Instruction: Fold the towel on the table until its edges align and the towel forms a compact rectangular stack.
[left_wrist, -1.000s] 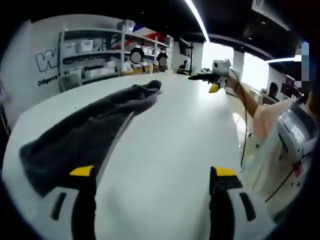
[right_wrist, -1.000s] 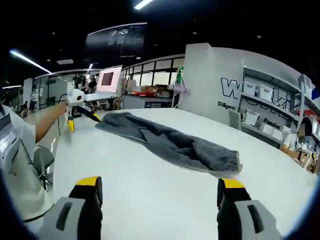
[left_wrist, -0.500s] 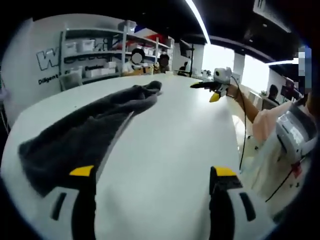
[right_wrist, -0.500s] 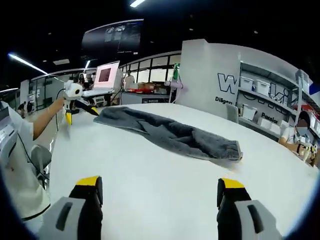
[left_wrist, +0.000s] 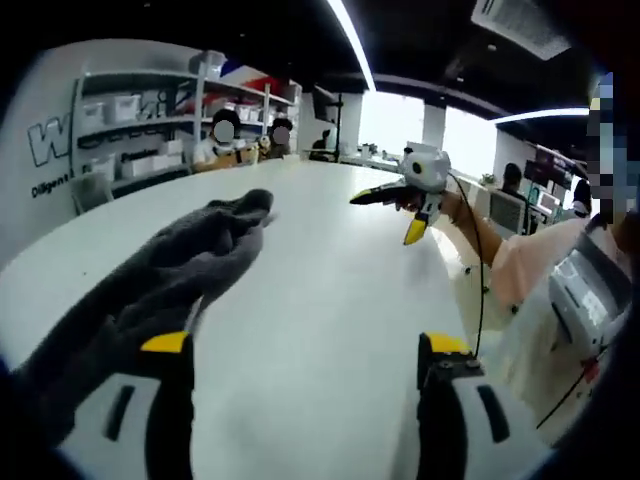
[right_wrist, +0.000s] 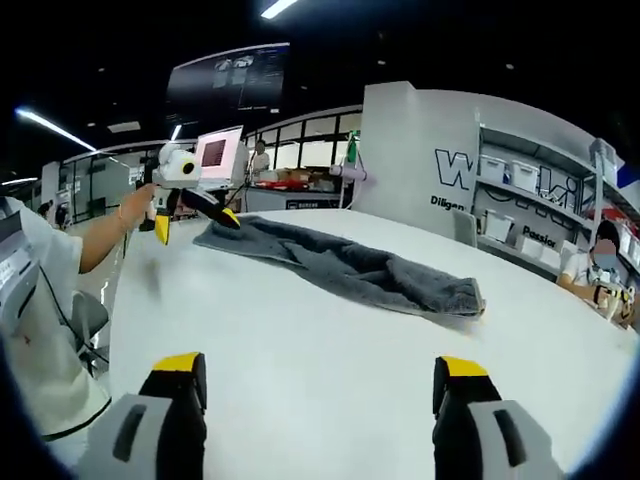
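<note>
Towel (left_wrist: 150, 285) lies crumpled just ahead-left of the left claw (left_wrist: 305, 350); both claws released, right claw (right_wrist: 315, 375) well short of it.

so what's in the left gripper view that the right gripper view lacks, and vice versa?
Left gripper view: right tongs, open, in the air over the table; daylit windows. Right gripper view: left tongs, open, raised near the towel's far end; a lit screen. Both: grey towel lying in a long bunch on the white table, shelving wall.

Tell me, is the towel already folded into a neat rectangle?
No, the towel lies stretched out in a long, rumpled strip across the table.
</note>
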